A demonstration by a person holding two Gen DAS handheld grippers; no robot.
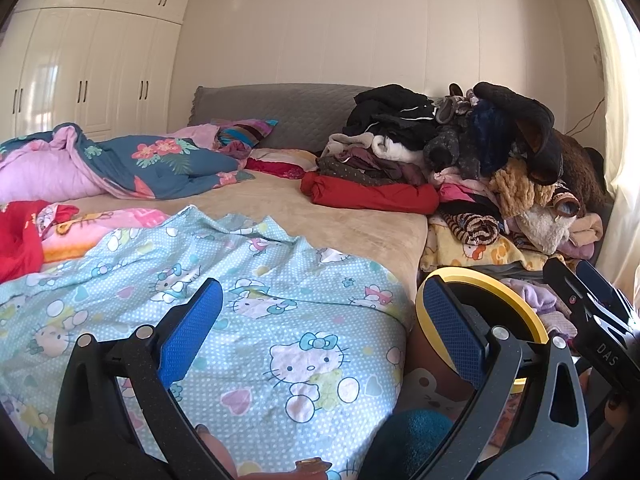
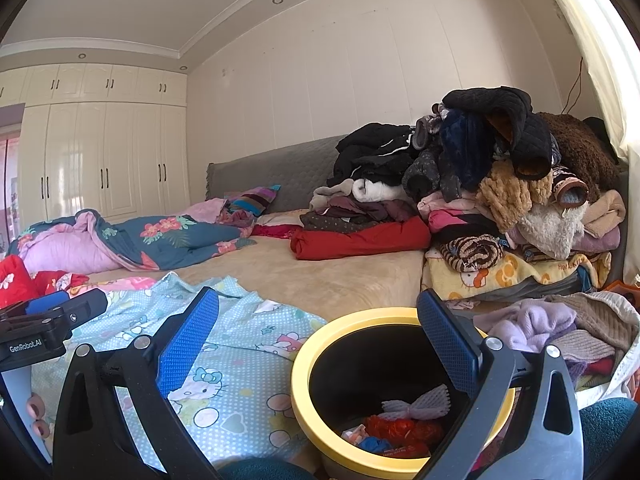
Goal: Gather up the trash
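Trash bin (image 2: 400, 392) below my right claw: round, yellow rim, dark inside, upright, open top. Stands just beside bed's right edge, near foot corner. Trash (image 2: 394, 430) at bottom: red crumpled wrapper, blue scrap, white foam net sleeve (image 2: 414, 403) lying on top. From my left claw, only part of yellow rim shows (image 1: 486, 284), past bed's edge.

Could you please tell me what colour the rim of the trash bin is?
Yellow. The trash bin's rim shows best in the right wrist view.
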